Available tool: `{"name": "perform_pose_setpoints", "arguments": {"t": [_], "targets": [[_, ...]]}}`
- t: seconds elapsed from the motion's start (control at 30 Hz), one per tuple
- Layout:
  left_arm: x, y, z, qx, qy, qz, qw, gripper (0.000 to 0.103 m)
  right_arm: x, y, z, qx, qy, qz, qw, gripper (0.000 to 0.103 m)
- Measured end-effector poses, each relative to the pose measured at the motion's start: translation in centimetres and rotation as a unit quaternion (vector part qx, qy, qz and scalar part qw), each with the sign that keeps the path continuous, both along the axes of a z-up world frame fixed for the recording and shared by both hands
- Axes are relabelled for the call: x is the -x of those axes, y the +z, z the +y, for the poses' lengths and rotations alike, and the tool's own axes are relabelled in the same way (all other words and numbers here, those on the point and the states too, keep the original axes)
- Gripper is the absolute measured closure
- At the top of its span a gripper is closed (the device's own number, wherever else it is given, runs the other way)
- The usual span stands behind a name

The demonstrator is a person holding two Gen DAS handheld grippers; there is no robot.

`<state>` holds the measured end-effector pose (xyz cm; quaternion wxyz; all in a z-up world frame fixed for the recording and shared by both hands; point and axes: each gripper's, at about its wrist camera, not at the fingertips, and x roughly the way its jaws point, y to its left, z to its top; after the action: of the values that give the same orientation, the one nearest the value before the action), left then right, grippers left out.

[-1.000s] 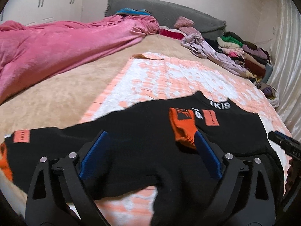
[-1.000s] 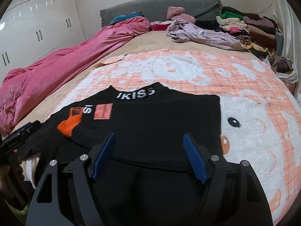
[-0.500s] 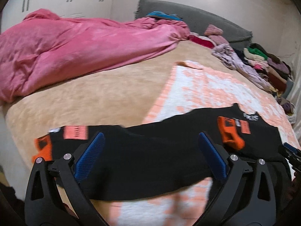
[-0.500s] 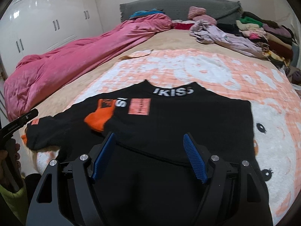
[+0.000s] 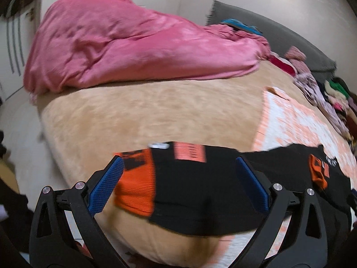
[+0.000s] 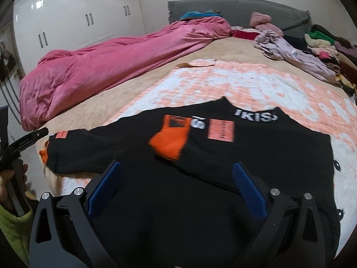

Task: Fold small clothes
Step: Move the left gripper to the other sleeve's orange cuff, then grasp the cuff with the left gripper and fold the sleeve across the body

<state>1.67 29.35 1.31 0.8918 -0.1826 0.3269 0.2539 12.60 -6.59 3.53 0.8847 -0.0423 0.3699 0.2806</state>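
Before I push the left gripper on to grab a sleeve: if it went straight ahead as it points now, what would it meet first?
Most likely the outstretched black sleeve, near its orange cuff, which lies between the open left gripper fingers. Depth is hard to judge in this blurred view.

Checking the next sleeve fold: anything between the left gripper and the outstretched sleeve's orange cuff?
Nothing visible. The left gripper is open, with the orange cuff of the black top framed between its fingers; only bare beige bedspread lies around it.

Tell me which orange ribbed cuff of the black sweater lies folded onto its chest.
The orange ribbed cuff beside the peach patch; the other orange cuff lies stretched out at the bed's edge.
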Motion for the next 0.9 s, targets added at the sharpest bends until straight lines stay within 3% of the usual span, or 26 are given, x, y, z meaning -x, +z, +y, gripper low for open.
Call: {"name": "perform_pose_setpoints", "arguments": {"t": [0.1,0.47,0.67,0.73,0.8,0.9], "targets": [[0.8,-0.7,1.9,0.023,0.018,0.000,0.9996,0.010,0.5,0.2,1.5,0.004,0.016,-0.004,1.000,0.005],[1.3,-3.7,4.4,0.049,0.052,0.009,0.9974,0.011,1.0,0.2,5.3,0.006,0.048,-0.001,0.999,0.004],[0.9,-4.8,4.3,0.057,0.061,0.011,0.9965,0.032,1.0,-1.0,5.9,0.010,0.048,0.014,0.999,0.004],[0.7,-4.8,4.2,0.055,0.057,0.011,0.9968,0.053,0.9,-1.3,6.0,0.010,0.047,0.019,0.999,0.005],[0.4,-4.9,3.9,0.054,0.048,0.016,0.9973,0.061,0.9,-1.6,5.9,0.008,0.044,0.025,0.999,0.005],[0.1,-4.8,3.7,0.064,0.026,0.009,0.9976,0.086,1.0,-1.6,5.6,0.002,0.040,0.027,0.999,0.005]]}}
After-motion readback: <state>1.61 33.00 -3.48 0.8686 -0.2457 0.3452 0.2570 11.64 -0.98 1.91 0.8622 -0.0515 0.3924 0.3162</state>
